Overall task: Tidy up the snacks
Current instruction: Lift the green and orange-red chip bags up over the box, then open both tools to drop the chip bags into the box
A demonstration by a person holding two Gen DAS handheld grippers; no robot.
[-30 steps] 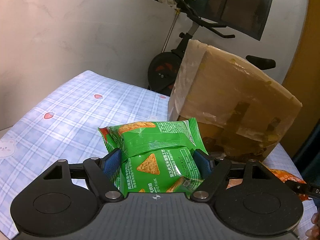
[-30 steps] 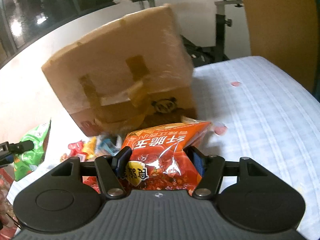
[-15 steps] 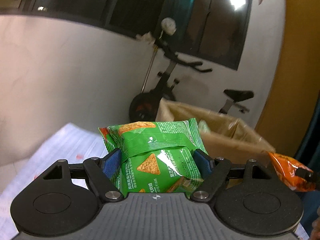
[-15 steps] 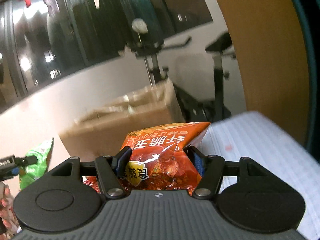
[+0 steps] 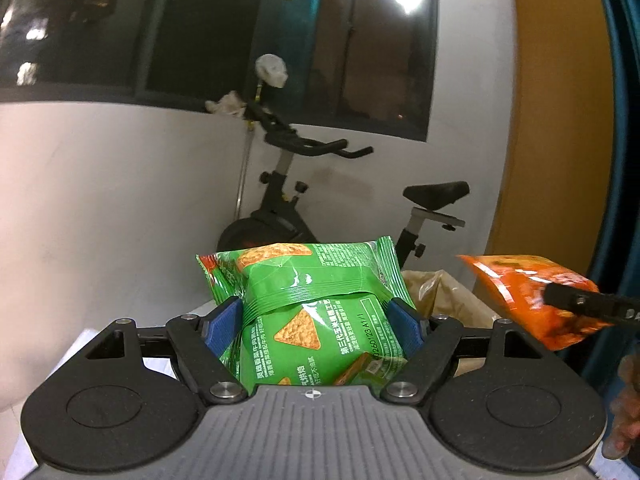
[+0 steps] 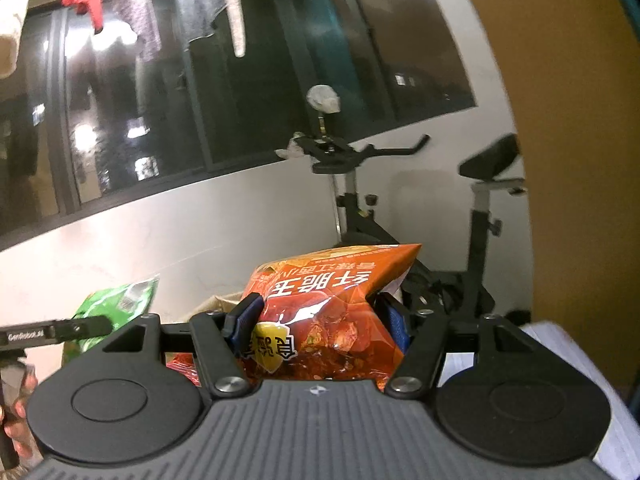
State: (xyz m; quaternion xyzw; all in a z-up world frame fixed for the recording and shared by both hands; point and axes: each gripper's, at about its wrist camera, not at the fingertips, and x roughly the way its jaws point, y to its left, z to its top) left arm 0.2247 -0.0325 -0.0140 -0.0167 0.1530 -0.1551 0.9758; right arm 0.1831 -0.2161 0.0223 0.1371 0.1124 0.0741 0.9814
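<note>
My left gripper (image 5: 314,318) is shut on a green snack bag (image 5: 316,312) printed with triangular chips, its blue pads pressing both sides. In the right wrist view my right gripper (image 6: 318,320) is shut on an orange snack bag (image 6: 328,312). Both bags hang high in the air. The orange bag (image 5: 528,296) also shows at the right of the left wrist view, and the green bag (image 6: 116,304) at the left of the right wrist view. Below and behind the bags lies the open top of a cardboard box (image 5: 444,296), mostly hidden.
An exercise bike (image 5: 292,200) stands against the white wall beyond the box. Dark windows run above it, with clothes hanging at the top left in the right wrist view. An orange-brown panel (image 6: 576,160) rises at the right. A strip of checked cloth (image 6: 568,356) shows low right.
Both grippers have risen with their bags. The box, seen from the side on the checked cloth a second ago, now shows only its open top below the bags.
</note>
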